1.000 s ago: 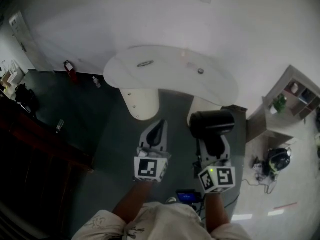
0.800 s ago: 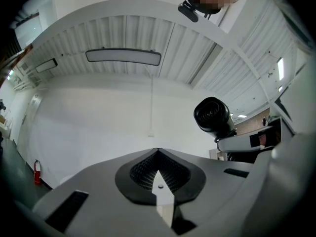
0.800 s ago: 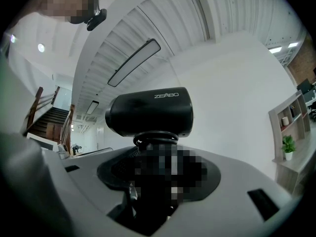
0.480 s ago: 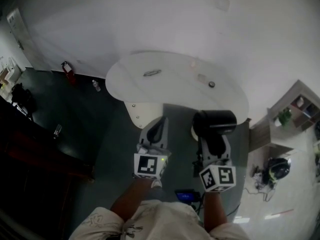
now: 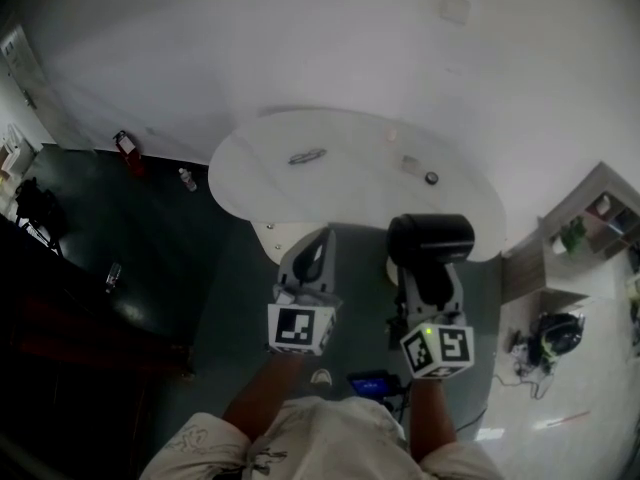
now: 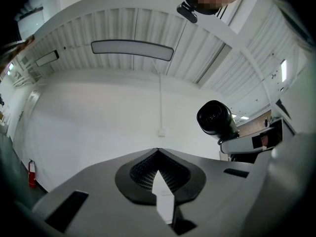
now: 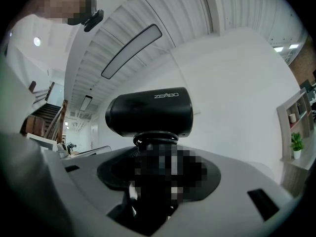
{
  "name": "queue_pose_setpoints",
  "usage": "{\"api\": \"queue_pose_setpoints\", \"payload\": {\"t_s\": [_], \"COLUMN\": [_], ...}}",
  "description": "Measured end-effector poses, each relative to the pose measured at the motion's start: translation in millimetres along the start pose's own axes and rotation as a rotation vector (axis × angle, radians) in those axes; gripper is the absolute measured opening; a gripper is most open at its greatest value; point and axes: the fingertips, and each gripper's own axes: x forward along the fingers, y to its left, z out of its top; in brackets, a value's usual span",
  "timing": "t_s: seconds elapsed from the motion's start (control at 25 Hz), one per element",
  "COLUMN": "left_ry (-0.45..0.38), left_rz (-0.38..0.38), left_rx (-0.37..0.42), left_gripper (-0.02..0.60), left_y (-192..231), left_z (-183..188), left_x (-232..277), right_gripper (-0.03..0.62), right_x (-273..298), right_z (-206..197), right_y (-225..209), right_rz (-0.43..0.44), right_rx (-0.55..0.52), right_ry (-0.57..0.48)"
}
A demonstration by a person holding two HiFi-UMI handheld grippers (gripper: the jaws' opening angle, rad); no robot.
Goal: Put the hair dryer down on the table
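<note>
Head view and both gripper views, approach to the table [image 5: 340, 183].

The right gripper [image 5: 428, 286] had its jaws clamped on the handle of the black hair dryer [image 5: 430, 240]. The right gripper view showed the handle standing up from between the jaws, with the barrel [image 7: 150, 112] lying crosswise above them. The left gripper [image 5: 312, 263] was held beside it, on the side farther from the table's right end. Its jaws were pressed together at the tips and held nothing, and the dryer [image 6: 215, 117] showed off to one side in the left gripper view.

Change over the preceding second: both grippers kept their pose relative to each other, while the table drew nearer in the head view. The dryer's barrel, earlier clearly short of the table's near edge, now overlapped that edge. This was read as the person carrying the dryer up to the table, with the grip unaltered.

The tabletop held a slim metallic object [image 5: 307, 156] toward its left, and a small pale item [image 5: 410, 164] and a small dark round item [image 5: 431, 178] toward its right. The stretch of top just beyond the dryer appeared bare.

Judged significance: the carry was nearly done, but the dryer was not yet on the table. A little more reach over the near edge, a lowering and a release remained. The dryer's height above the top could not be told from these views.
</note>
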Motion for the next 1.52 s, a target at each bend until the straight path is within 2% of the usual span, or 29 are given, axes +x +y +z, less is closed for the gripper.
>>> {"api": "queue_pose_setpoints", "payload": {"t_s": [0.52, 0.84, 1.16, 1.32, 1.52], "left_ry": [0.02, 0.009, 0.01, 0.013, 0.024], "left_rz": [0.013, 0.043, 0.081, 0.098, 0.115], "left_rx": [0.006, 0.015, 0.034, 0.054, 0.083], "left_gripper": [-0.002, -0.002, -0.002, -0.002, -0.002], "left_y": [23, 23, 19, 19, 26], "left_z": [-29, -34, -47, -51, -60], "left_x": [55, 127, 218, 243, 268], "right_gripper": [0.235, 0.235, 0.235, 0.235, 0.235], "right_x": [65, 127, 198, 220, 250], "right_z": [-14, -13, -7, -7, -26], "right_y": [-26, -68, -128, -148, -165], "right_rz": [0.002, 0.041, 0.087, 0.108, 0.116], "right_rx": [-0.01, -0.013, -0.016, -0.011, 0.01], "right_ry": [0.011, 0.02, 0.038, 0.034, 0.078]}}
